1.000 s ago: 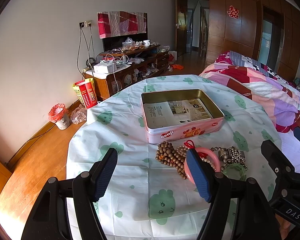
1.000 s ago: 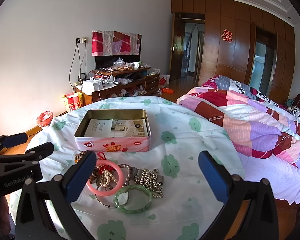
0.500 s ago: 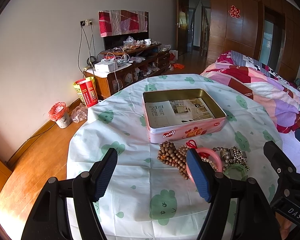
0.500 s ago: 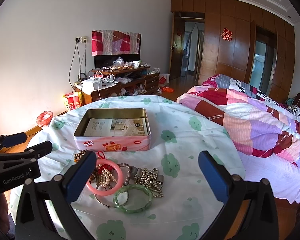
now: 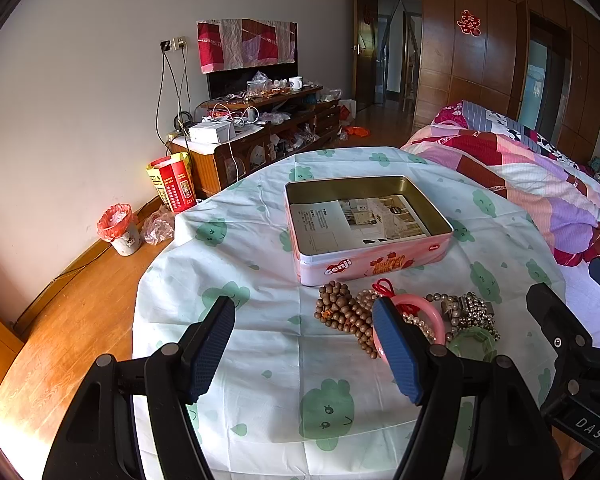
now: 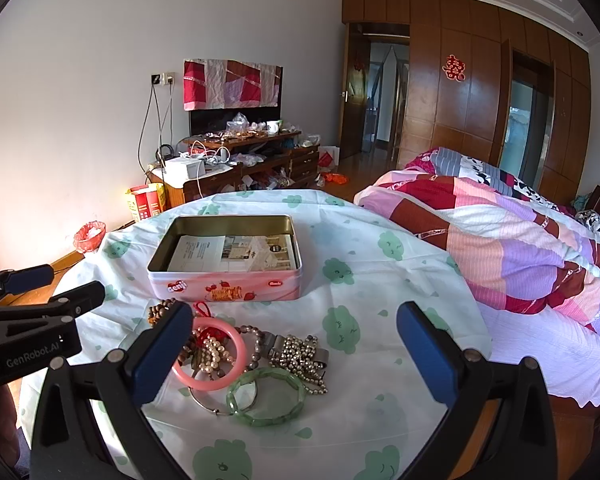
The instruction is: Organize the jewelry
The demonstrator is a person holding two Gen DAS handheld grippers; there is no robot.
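A pink tin box [image 5: 376, 268] [image 6: 228, 286] lies open on the round table, with a leaflet on its bottom. In front of it sits a jewelry pile: brown wooden beads [image 5: 342, 310], a pink bangle [image 5: 428, 308] [image 6: 236, 360], a pearl strand [image 6: 214, 354], a silver bead chain [image 6: 300, 350], a green jade bracelet [image 6: 266, 396] and a thin metal ring [image 6: 204, 400]. My left gripper [image 5: 304, 344] hovers open just left of the pile. Over the pile's near right side, my right gripper [image 6: 294, 348] is open and holds nothing.
The table wears a white cloth with green clouds [image 5: 228, 240]. A bed with a patchwork quilt [image 6: 520, 248] presses against its right side. A cluttered TV cabinet [image 5: 260, 128], a red box [image 5: 174, 188] and a small bin [image 5: 118, 228] stand by the far wall.
Both views have drifted only slightly; the tin and jewelry lie as before, and both grippers stay open.
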